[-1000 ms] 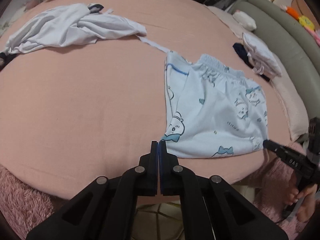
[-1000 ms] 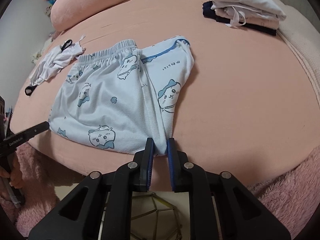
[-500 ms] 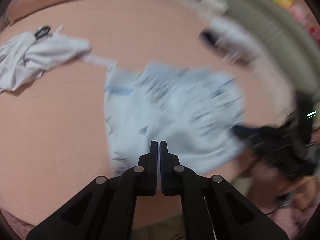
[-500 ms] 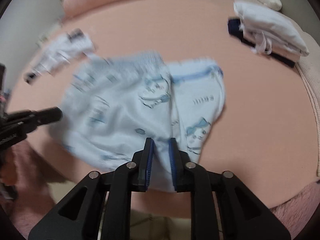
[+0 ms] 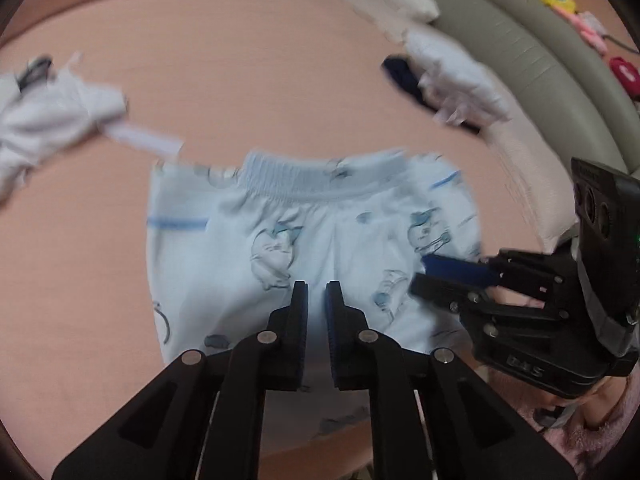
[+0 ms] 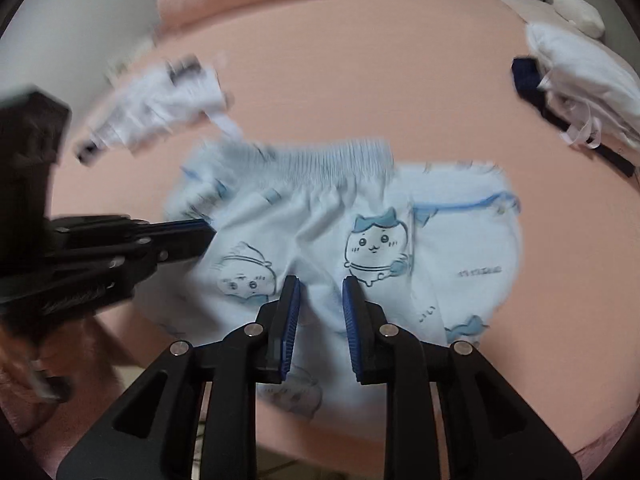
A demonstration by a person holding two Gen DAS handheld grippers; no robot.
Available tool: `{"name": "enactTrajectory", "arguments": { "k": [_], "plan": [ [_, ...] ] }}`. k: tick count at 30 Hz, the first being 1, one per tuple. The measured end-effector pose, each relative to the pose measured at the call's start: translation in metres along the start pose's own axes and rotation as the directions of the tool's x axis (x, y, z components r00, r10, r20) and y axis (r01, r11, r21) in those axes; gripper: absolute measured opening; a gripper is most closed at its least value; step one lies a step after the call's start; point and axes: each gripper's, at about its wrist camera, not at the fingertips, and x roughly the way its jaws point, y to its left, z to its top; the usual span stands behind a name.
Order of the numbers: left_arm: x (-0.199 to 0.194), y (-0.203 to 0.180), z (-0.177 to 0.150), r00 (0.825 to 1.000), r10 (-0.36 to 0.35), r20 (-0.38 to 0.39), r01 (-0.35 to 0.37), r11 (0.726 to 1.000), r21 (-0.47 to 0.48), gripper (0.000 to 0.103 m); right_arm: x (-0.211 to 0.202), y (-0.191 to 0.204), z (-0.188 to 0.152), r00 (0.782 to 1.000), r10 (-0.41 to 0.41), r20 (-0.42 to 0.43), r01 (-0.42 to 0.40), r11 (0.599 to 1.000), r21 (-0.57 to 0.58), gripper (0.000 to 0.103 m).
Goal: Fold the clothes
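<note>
Both grippers have moved in over the pale blue cartoon-print shorts point(image 6: 360, 240), which sat further off a second ago, and the left one, then shut, now shows a gap. The left gripper point(image 5: 317, 292) is over the near middle of the shorts; its jaws are opening, a little apart, with cloth showing between them but not pinched. The right gripper point(image 6: 320, 288) is just beside it, jaws also opening, a bit wider, nothing clamped. The shorts lie flat on the pink bed point(image 5: 260, 80), waistband on the far side. Further back lie a crumpled white garment point(image 5: 52, 108) and a folded pile of clothes point(image 6: 580, 76).
</note>
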Motion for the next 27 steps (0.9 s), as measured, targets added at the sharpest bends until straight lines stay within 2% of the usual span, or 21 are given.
{"name": "enactTrajectory", "arguments": {
  "k": [2, 5, 6, 7, 8, 9, 12, 15, 16, 19, 21, 23, 24, 27],
  "plan": [
    [-0.007, 0.014, -0.001, 1.000, 0.003, 0.025, -0.002, 0.999, -0.036, 0.010, 0.001, -0.010, -0.003, 0.999, 0.036, 0.015, -0.036, 0.999, 0.012, 0.014],
    [-0.022, 0.018, 0.002, 0.992, 0.103, 0.074, -0.100, 0.994, -0.043, 0.012, -0.020, -0.026, -0.003, 0.998, -0.035, 0.058, 0.032, 0.999, 0.040, 0.016],
    [-0.024, 0.011, 0.004, 0.989, 0.112, 0.094, -0.110, 0.994, -0.026, 0.018, -0.024, -0.028, 0.000, 0.997, -0.012, 0.070, 0.008, 0.999, 0.053, 0.018],
    [-0.026, 0.004, 0.007, 0.986, 0.121, 0.114, -0.120, 0.993, -0.009, 0.046, -0.027, -0.029, 0.002, 0.997, 0.011, 0.082, -0.017, 0.998, 0.065, 0.018],
    [-0.028, -0.004, 0.009, 0.983, 0.120, 0.140, -0.123, 0.992, 0.016, 0.061, -0.031, -0.031, 0.005, 0.995, 0.034, 0.094, -0.041, 0.996, 0.077, 0.018],
    [-0.026, -0.015, 0.010, 0.981, 0.105, 0.163, -0.115, 0.992, 0.052, 0.061, -0.034, -0.032, 0.008, 0.993, 0.053, 0.105, -0.062, 0.994, 0.085, 0.018],
    [-0.008, -0.038, 0.017, 0.983, 0.095, 0.158, -0.117, 0.983, 0.140, 0.060, -0.013, -0.016, 0.020, 0.997, 0.032, 0.071, -0.035, 0.999, 0.033, 0.018],
    [0.014, -0.034, 0.024, 0.975, 0.186, 0.118, -0.204, 0.966, 0.158, 0.047, 0.012, -0.015, 0.028, 0.999, -0.005, 0.034, 0.004, 1.000, 0.027, 0.015],
    [0.014, -0.023, 0.024, 0.977, 0.184, 0.105, -0.198, 0.971, 0.135, 0.045, 0.015, -0.018, 0.029, 0.999, -0.007, 0.041, 0.006, 1.000, 0.026, 0.015],
    [-0.003, 0.006, 0.026, 0.988, 0.108, 0.115, -0.112, 0.993, 0.033, 0.045, 0.008, -0.035, 0.029, 0.996, 0.066, 0.061, -0.068, 0.997, 0.047, 0.013],
    [-0.019, 0.013, 0.027, 0.983, 0.057, 0.176, -0.058, 0.998, 0.003, 0.044, -0.004, -0.037, 0.029, 0.994, 0.056, 0.089, -0.059, 0.998, 0.038, 0.017],
    [-0.022, 0.010, 0.028, 0.981, 0.023, 0.194, -0.025, 1.000, 0.006, 0.044, -0.015, -0.030, 0.032, 0.991, 0.023, 0.130, -0.026, 0.999, 0.028, 0.018],
    [-0.017, 0.007, 0.029, 0.983, 0.028, 0.182, -0.032, 0.999, 0.016, 0.044, -0.018, -0.023, 0.032, 0.990, 0.029, 0.138, -0.031, 0.999, 0.011, 0.018],
    [0.014, 0.002, 0.036, 0.986, 0.132, 0.101, -0.138, 0.989, 0.055, 0.044, -0.007, -0.006, 0.036, 0.995, 0.001, 0.105, 0.005, 0.999, -0.050, 0.019]
  ]
}}
